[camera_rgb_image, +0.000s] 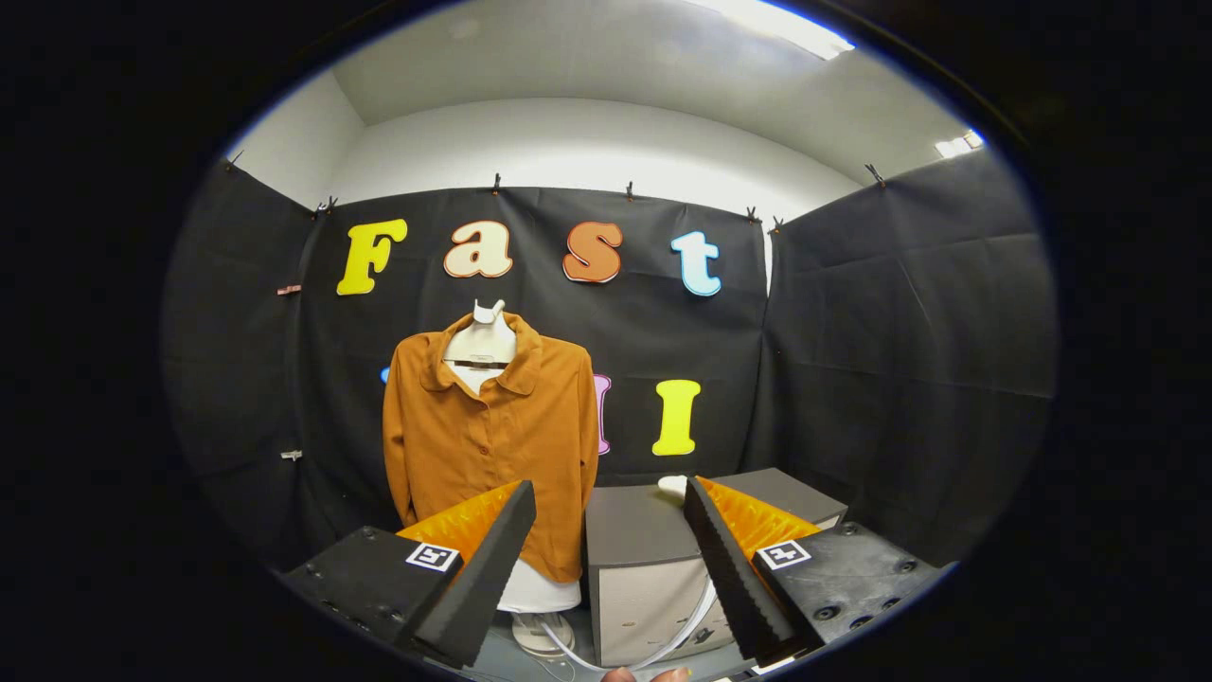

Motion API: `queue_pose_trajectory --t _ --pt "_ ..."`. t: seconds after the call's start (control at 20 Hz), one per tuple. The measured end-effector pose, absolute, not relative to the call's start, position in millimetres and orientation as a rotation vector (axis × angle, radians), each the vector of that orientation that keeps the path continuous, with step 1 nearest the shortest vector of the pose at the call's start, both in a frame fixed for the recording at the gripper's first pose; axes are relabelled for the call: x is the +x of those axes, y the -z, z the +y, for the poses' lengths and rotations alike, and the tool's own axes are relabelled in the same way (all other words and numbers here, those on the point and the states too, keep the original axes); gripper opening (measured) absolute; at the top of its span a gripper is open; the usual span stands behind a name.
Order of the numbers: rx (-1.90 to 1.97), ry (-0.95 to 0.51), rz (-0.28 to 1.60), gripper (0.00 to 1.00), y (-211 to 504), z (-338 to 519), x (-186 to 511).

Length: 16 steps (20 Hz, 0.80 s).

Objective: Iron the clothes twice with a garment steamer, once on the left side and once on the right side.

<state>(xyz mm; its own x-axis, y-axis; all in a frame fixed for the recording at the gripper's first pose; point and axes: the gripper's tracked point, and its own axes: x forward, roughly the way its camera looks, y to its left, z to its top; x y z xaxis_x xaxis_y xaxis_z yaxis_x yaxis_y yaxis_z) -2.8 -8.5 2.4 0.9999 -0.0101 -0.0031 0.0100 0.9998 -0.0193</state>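
The gripper point(606, 540) sits in the lower middle of the frame with its two fingers spread wide and nothing between them; no pad touches anything. Through the gap, just ahead of the fingers, stands a grey box-shaped cabinet point(639, 559) with a flat darker top. A small white rounded object point(673, 486) rests on that top close beside the right finger, and a white hose point(663, 644) loops down across the cabinet's front toward the floor. This looks like the garment steamer's head and hose, though too little shows to be sure.

Left of centre, beyond the left finger, a rust-orange collared button-front shirt point(492, 436) hangs on a white torso form point(483, 336) against the black cloth wall point(900, 360).

By my reading no ironing has begun: the step in hand is fetching the steamer. The next move calls for advancing to the white object on the cabinet, closing both fingers on its handle, then carrying it to one side of the shirt.
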Motion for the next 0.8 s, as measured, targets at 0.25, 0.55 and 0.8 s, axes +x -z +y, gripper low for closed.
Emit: queue_pose_trajectory --t 0.25,0.55,0.8 --pt "-0.021 0.011 0.005 0.98 0 -11 -5" --pt "-0.01 0.028 0.031 0.98 8 -27 10" --pt "0.007 0.027 0.081 0.98 25 -52 44"
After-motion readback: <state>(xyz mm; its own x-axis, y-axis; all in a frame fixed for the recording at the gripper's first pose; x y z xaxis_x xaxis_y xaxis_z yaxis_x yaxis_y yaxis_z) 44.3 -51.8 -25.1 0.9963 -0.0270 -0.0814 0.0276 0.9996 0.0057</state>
